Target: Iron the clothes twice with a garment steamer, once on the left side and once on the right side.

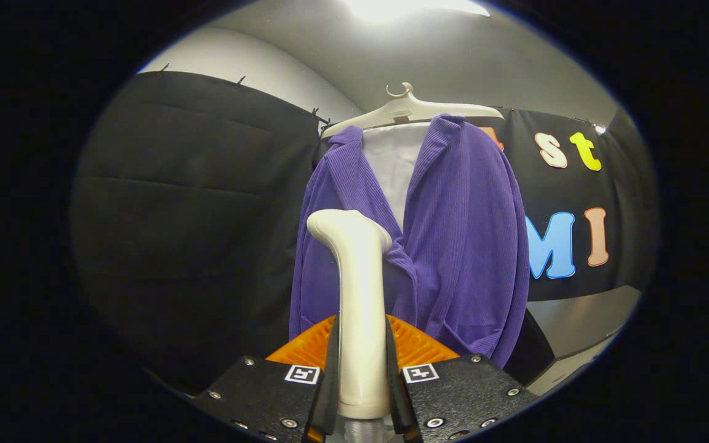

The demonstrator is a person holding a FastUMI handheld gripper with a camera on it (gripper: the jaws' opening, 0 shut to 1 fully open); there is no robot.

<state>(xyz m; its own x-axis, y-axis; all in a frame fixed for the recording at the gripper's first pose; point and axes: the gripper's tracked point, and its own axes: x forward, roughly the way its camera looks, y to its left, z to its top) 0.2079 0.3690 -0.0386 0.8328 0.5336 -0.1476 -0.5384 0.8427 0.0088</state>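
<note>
Black cloth walls the booth; centre frame, a purple cardigan (453,246) hangs on a hanger (410,111) while the gripper (362,369) pinches the white garment steamer (357,295), whose smooth handle could twist loose.

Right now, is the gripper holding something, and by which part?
Yes. The gripper is shut on the white garment steamer, both fingers pressing its upright handle low down; the head points at the purple jacket.

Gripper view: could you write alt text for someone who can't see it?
The gripper has its jaws shut on a white garment steamer, its head raised before a purple cardigan. The cardigan hangs over a white shirt on a white hanger.
</note>
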